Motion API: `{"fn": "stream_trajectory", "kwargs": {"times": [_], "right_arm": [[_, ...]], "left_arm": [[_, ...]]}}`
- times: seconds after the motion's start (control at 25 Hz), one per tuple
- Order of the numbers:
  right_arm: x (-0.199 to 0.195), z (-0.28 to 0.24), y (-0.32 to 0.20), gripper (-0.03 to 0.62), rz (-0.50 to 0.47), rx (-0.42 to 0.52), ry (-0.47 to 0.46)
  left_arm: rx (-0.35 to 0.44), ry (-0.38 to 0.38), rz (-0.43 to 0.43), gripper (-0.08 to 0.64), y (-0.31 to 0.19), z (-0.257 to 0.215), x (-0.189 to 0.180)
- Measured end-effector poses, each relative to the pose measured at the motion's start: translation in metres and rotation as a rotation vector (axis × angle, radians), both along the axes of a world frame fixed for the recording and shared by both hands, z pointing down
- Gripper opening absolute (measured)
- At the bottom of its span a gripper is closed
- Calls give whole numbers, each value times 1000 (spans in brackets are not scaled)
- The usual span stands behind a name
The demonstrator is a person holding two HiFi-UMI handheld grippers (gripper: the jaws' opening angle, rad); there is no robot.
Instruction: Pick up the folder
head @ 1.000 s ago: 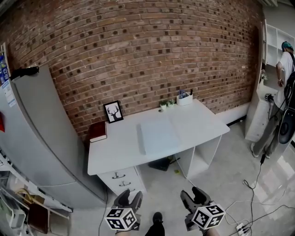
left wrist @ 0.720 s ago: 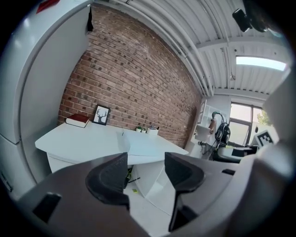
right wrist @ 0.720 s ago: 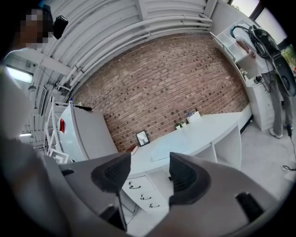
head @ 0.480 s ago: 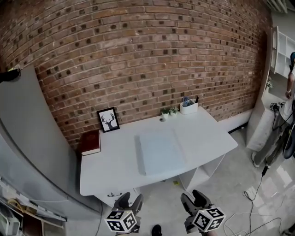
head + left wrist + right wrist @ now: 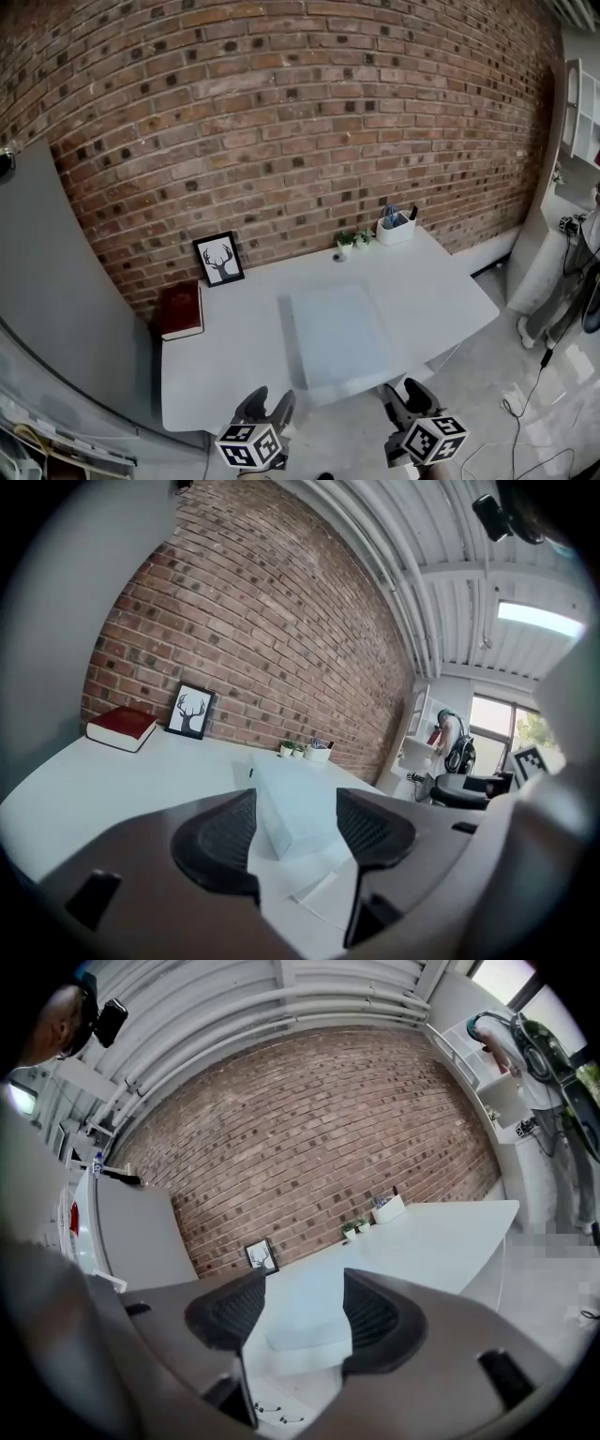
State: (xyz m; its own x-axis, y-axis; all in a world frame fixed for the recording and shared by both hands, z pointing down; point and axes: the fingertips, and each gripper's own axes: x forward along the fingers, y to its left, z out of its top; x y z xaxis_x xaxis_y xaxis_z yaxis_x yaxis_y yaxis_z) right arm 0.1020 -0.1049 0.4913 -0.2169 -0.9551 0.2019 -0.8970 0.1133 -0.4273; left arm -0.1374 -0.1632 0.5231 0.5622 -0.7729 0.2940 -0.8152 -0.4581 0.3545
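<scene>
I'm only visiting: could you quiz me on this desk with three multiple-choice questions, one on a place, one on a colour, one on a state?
1. Where is the red book? A. At the desk's left end, by the framed picture. B. On the floor. C. On a chair.
2. The folder's colour? A. Black. B. Yellow. C. Pale blue.
3. The folder is: A. Held up. B. Lying flat on the desk. C. Leaning on the wall.
Answers: A, it lies beside the framed picture; C, pale blue against white; B, flat mid-desk, untouched.
</scene>
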Motion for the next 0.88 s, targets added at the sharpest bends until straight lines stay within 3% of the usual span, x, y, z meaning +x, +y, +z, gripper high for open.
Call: {"fn": "stream_trajectory", "kwargs": {"times": [0.44, 0.88], "right_arm": [[13, 4, -51, 247, 20, -8, 10], [30, 6, -131, 247, -71, -3, 6]], "left_arm": [[-11, 2, -8, 244, -54, 5, 10], [-12, -47, -77, 244, -115, 8, 25]]}}
